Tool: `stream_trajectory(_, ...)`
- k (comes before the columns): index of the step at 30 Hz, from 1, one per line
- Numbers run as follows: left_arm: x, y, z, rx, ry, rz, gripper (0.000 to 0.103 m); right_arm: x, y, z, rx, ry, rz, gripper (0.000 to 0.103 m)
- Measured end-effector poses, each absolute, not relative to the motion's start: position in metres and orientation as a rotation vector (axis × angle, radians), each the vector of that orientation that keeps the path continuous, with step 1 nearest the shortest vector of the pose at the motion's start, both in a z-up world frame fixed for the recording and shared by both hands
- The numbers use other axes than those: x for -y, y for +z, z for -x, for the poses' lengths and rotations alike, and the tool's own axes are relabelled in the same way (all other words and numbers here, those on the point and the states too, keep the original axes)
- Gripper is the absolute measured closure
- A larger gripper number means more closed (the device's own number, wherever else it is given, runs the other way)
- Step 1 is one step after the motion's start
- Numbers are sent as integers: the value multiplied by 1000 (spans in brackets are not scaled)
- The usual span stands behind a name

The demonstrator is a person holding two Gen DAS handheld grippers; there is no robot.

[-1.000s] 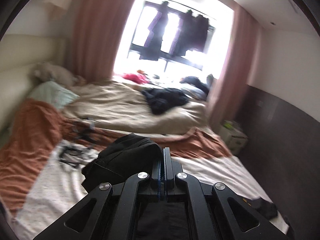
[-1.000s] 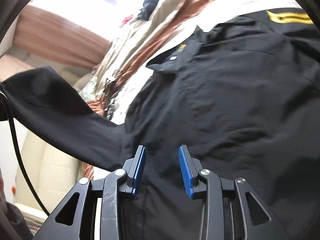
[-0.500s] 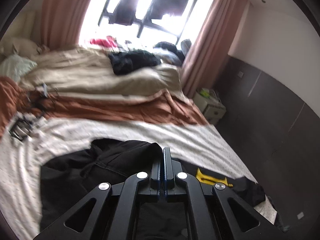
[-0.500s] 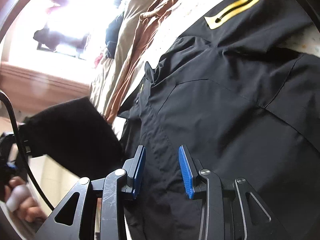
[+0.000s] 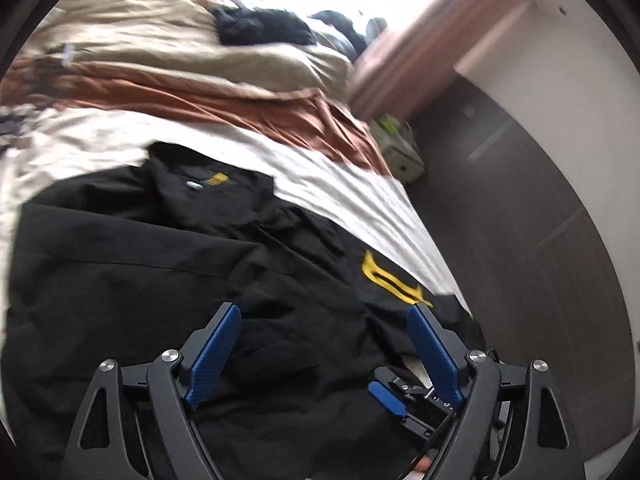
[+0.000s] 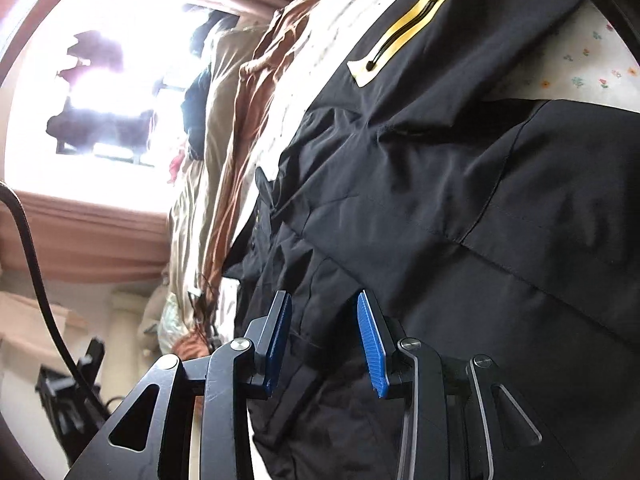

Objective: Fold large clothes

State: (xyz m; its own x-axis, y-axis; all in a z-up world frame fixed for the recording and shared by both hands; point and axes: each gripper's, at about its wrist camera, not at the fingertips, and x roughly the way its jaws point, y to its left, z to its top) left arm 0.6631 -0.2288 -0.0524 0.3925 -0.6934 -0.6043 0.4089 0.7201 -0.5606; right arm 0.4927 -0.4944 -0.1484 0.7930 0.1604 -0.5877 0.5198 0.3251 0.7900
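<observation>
A large black jacket (image 5: 160,264) lies spread on the white sheet (image 5: 340,188), collar toward the far side, with a yellow zip trim (image 5: 390,278) near its right edge. My left gripper (image 5: 324,312) hovers just above the jacket's lower part. Its jaws are opening wide and nothing is pinched between the blue pads. In the right wrist view the same jacket (image 6: 440,184) fills the frame, yellow trim (image 6: 404,28) at the top. My right gripper (image 6: 322,296) stands partly open close over the fabric, with a gap showing between its pads.
Beyond the jacket lie a brown blanket (image 5: 240,100), a beige duvet (image 5: 160,36) and a pile of dark clothes (image 5: 260,28). A small bedside cabinet (image 5: 400,152) stands by the pink curtain (image 5: 420,40). A dark panelled wall (image 5: 540,220) runs along the bed's right side.
The left gripper has dropped and tilted down toward the bed, and its shut jaws have sprung wide apart. The black fabric it carried now lies on the jacket. The right gripper has rolled and shifted sideways.
</observation>
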Motion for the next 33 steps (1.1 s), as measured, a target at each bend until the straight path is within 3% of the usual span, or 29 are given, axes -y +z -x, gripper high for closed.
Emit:
stream_trajectory(13,98,-90,-613,-833,-274,463,17,423,-138,-550,-851,-120,-873,67)
stream_trajectory(15,79,-99,-606,-821,-213,475,17,416,-136,-552,-860,-129,-824,45)
stream_trajectory(17,65,-106,-604,-813,-171,476,19,408,-135,-556,-855,-147,-775,37)
stream_trajectory(19,53,-113,-608,-814,-144,483,20,399,-134,-561,-868,-162,-699,37)
stream_trajectory(21,42,-123,-611,-829,-114,481,27,391,-135,-568,-886,-184,-609,37)
stream_trajectory(25,20,-136,-610,-835,-57,493,30,376,-141,-578,-929,-242,-415,37)
stream_trajectory(30,-10,-159,-611,-886,18,590,56,362,-152,-590,-977,-263,-285,37)
stream_trajectory(33,-17,-165,-611,-901,21,624,60,356,-165,-599,-1038,-296,-221,38)
